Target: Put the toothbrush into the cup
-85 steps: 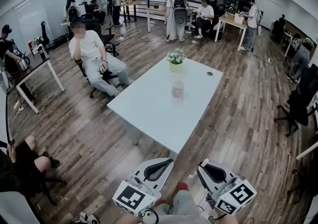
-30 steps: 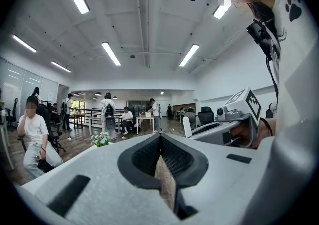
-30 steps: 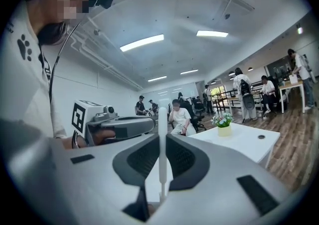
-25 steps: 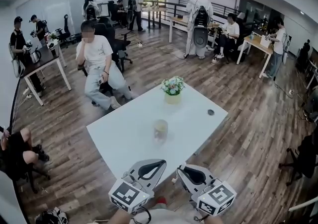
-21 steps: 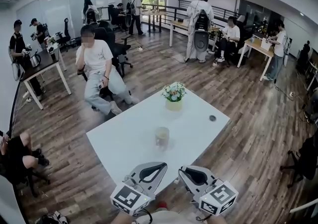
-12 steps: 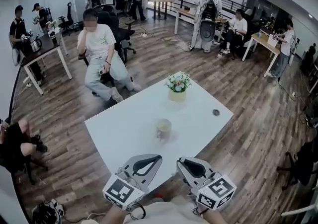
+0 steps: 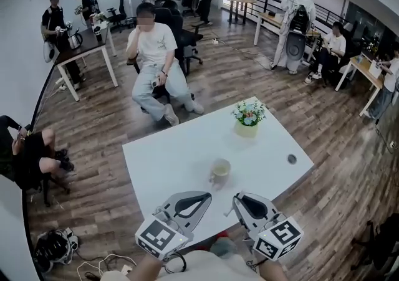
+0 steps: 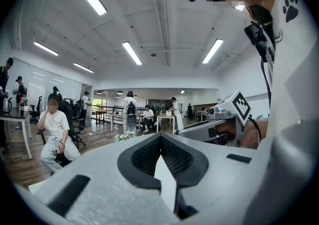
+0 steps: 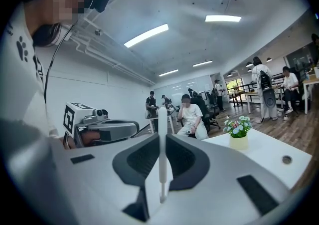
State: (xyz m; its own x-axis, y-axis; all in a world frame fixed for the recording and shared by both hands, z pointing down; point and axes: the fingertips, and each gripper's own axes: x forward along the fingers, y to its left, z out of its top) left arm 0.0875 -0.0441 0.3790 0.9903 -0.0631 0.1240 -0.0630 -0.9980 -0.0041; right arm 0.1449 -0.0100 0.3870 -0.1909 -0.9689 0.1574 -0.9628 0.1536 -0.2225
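Carry phase of the task, judged from the layout: the toothbrush (image 9: 162, 119) is already gripped but has not reached the cup (image 7: 219, 171).

(a) Right gripper (image 9: 162, 144): the jaws are closed on the toothbrush, a thin, smooth, white rod that stands upright between the dark ribbed pads (image 9: 137, 161). Its upper end rises above the jaw tips and its lower end shows below the pads. Which end carries the bristles cannot be told.

(b) Left gripper (image 8: 160, 141): the jaws meet at the tips with nothing seen between them. It is held low, beside the right one, near the table's (image 7: 168, 161) closest edge.

(c) The cup stands upright on the matt white table top, ahead of both grippers and well apart from them. It is pale, round-mouthed and apparently rigid, and its opening faces up. A small pot of flowers (image 7: 247, 125) stands farther back, and a small dark disc (image 7: 292, 159) lies towards the right edge.

(d) The next move calls for the right gripper to go forward over the table, bring the rod above the cup's mouth, tip it near vertical, lower it inside the rim and only then part the jaws. The slim, slick handle may pivot in the pads, and a light cup may tip if its rim is struck
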